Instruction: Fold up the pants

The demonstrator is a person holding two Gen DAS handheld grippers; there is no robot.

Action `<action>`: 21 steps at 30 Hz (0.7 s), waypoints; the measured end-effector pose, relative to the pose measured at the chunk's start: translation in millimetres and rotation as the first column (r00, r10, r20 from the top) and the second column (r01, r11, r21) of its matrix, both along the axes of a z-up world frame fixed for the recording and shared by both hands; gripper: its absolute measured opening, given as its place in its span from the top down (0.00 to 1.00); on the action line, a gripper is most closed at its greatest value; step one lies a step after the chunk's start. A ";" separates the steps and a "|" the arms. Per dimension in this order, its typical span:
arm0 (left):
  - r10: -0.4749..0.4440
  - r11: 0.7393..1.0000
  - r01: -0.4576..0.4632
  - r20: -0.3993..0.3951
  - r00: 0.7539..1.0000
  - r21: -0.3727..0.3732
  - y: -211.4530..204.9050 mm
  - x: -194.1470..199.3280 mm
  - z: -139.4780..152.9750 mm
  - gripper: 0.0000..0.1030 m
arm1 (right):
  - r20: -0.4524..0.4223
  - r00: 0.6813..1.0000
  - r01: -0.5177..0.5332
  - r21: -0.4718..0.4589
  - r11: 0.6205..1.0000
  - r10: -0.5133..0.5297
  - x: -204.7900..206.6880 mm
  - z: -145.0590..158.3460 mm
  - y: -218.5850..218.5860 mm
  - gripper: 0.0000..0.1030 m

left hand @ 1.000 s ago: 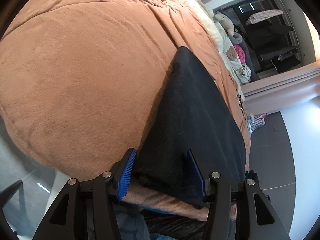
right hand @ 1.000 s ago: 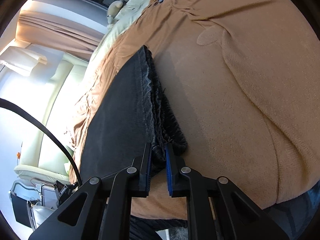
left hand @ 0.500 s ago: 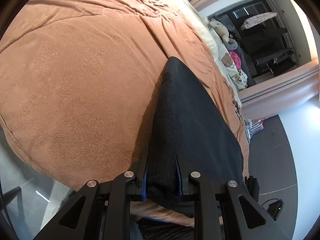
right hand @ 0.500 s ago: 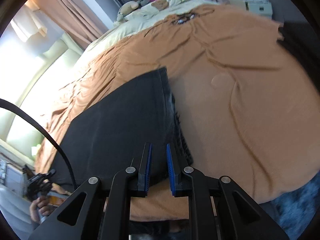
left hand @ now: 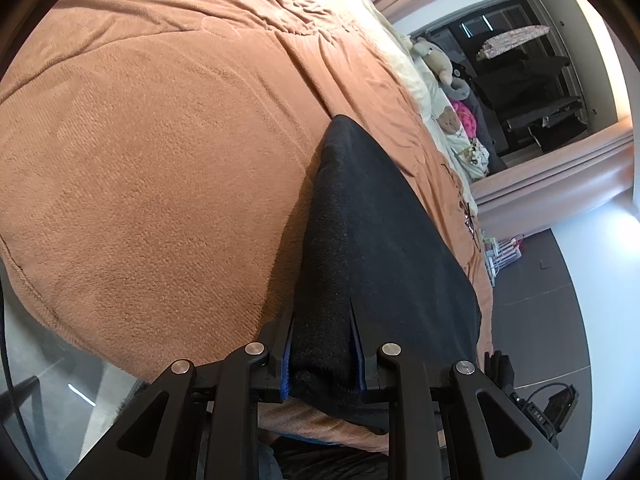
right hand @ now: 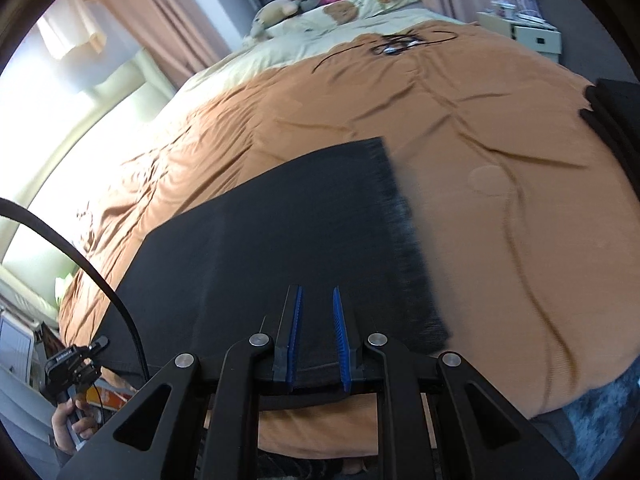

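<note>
Black folded pants (left hand: 372, 236) lie on an orange blanket (left hand: 160, 160) on a bed. My left gripper (left hand: 322, 356) is shut on the near corner of the pants, with thick cloth bunched between its blue pads. In the right wrist view the pants (right hand: 280, 232) lie flat as a dark rectangle. My right gripper (right hand: 318, 340) hovers over their near edge with its jaws a little apart and nothing between them.
Another black folded garment (right hand: 616, 116) lies at the bed's right edge. A black cable and glasses (right hand: 396, 44) lie on the blanket further back. Stuffed toys (right hand: 280, 10) and pillows sit at the head of the bed. Grey floor lies past the bed's near edge.
My left gripper closed on the pants' corner. My right gripper let go of the pants' edge and rose, so its view now looks down over the flat pants.
</note>
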State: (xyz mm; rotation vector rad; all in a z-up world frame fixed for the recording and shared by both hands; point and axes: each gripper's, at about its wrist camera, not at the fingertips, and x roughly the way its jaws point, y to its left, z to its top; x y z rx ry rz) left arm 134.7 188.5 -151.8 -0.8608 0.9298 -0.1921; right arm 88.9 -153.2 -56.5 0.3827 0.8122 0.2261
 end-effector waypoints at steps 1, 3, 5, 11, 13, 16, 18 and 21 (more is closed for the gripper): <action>0.000 1.000 0.000 -0.003 1.000 0.007 -0.7 0.1 0.1 0.78 | -0.002 1.000 -0.013 -0.002 1.000 0.013 3.0 0.5 3.5 0.87; 0.003 1.000 -0.003 -0.006 1.000 -0.001 -0.2 0.2 -0.4 0.78 | -0.004 0.999 -0.043 -0.002 0.999 0.043 8.3 0.4 11.9 0.87; 0.007 1.000 -0.007 -0.006 1.000 -0.016 1.4 0.3 -2.5 0.78 | -0.006 0.997 -0.080 -0.006 0.997 0.080 12.2 -0.5 24.7 0.87; 0.011 1.000 -0.011 -0.007 1.000 -0.029 4.8 -0.1 -7.6 0.78 | -0.041 0.978 -0.207 -0.023 0.978 0.206 46.8 -15.6 65.9 0.87; 0.015 0.999 -0.015 -0.012 1.000 -0.041 6.8 0.9 -10.9 0.78 | -0.048 0.970 -0.242 -0.031 0.970 0.240 56.8 -20.5 78.1 0.87; 0.019 0.999 -0.020 -0.015 1.000 -0.051 9.3 1.5 -14.5 0.78 | -0.077 0.952 -0.301 -0.057 0.952 0.297 70.4 -29.7 100.4 0.87; 0.022 0.998 -0.023 -0.016 1.000 -0.056 10.3 0.9 -15.8 0.78 | -0.108 0.935 -0.347 -0.080 0.934 0.338 79.6 -38.7 115.0 0.87; 0.028 0.997 -0.029 -0.017 0.999 -0.065 11.9 1.1 -17.1 0.78 | -0.151 0.919 -0.383 -0.123 0.915 0.365 92.7 -46.9 131.7 0.87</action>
